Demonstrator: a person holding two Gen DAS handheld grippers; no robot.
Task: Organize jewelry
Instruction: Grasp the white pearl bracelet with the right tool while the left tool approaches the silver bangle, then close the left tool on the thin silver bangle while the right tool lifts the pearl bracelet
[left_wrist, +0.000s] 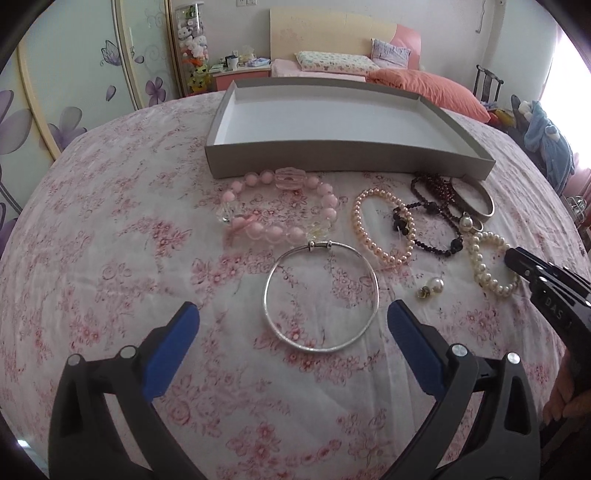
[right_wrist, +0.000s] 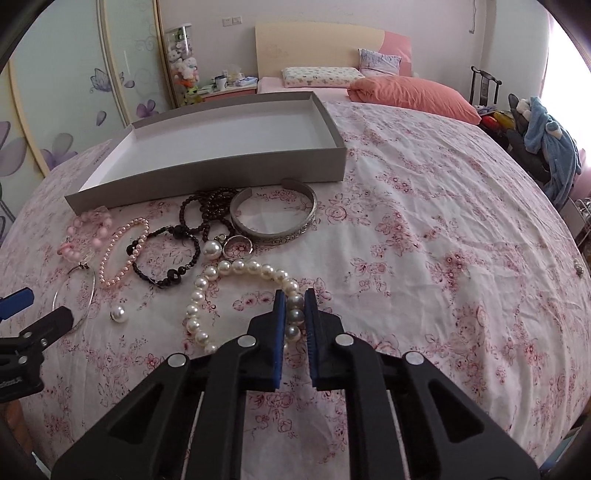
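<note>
The right gripper (right_wrist: 294, 295) has its jaws closed on the white pearl bracelet (right_wrist: 207, 295), pinching a few beads of its near right arc between the blue pads while the rest of the loop lies on the flowered bedspread (right_wrist: 424, 258). The left gripper (left_wrist: 291, 317) sits low over the bed with its jaws wide apart, holding nothing; the thin silver bangle (left_wrist: 321, 295) lies flat on the cloth between and just beyond its fingertips, not touched by either. Past the bangle is the pink bead bracelet (left_wrist: 280, 206), its large clear pink stone close to the front wall of the shallow grey box (left_wrist: 332, 158), which holds no jewelry. To the right of the pink beads lies a peach pearl bracelet (left_wrist: 384, 229), overlapped at its right side by a black bead bracelet (left_wrist: 443, 236). A dark brown bead strand (right_wrist: 210, 206) is heaped beside a wide silver cuff (right_wrist: 275, 218) just in front of the box. A silver ring (right_wrist: 238, 245) and a large pearl pendant (right_wrist: 211, 249) sit together near the cuff, and a loose pearl earring (right_wrist: 119, 314) lies apart, between the bangle and the white pearls.
</note>
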